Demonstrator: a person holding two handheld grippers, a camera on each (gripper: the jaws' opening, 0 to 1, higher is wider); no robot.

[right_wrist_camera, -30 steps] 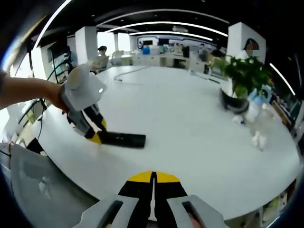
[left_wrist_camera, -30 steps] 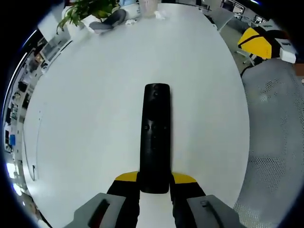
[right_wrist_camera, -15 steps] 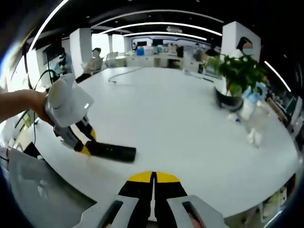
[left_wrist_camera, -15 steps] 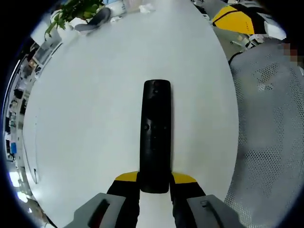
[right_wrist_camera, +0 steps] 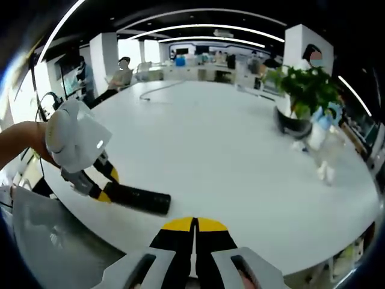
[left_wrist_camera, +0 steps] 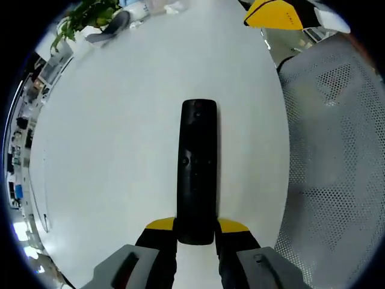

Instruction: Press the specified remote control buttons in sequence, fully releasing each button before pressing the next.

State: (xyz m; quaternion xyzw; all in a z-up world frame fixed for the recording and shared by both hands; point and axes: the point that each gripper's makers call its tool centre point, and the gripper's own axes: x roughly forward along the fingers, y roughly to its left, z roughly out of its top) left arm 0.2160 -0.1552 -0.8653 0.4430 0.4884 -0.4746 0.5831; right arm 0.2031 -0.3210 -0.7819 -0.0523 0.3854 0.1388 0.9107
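Note:
A long black remote control [left_wrist_camera: 197, 171] points away from me over the white table [left_wrist_camera: 120, 150], its near end clamped in my left gripper [left_wrist_camera: 196, 233]. Small buttons show on its top face. In the right gripper view the same remote [right_wrist_camera: 137, 198] sticks out of the left gripper [right_wrist_camera: 101, 185], which a person's hand holds at the table's left edge. My right gripper [right_wrist_camera: 194, 232] is shut with nothing in it and hovers above the near edge of the table, to the right of the remote.
A potted plant [right_wrist_camera: 304, 96] and a few small white items [right_wrist_camera: 325, 173] stand at the table's far right. A grey mesh chair [left_wrist_camera: 337, 150] sits close beside the table. A cable [right_wrist_camera: 157, 90] lies across the far side, and a person sits beyond it.
The left gripper and remote have shifted toward the table's edge near the mesh chair; the remote stays clamped. The right gripper remains shut and almost still.

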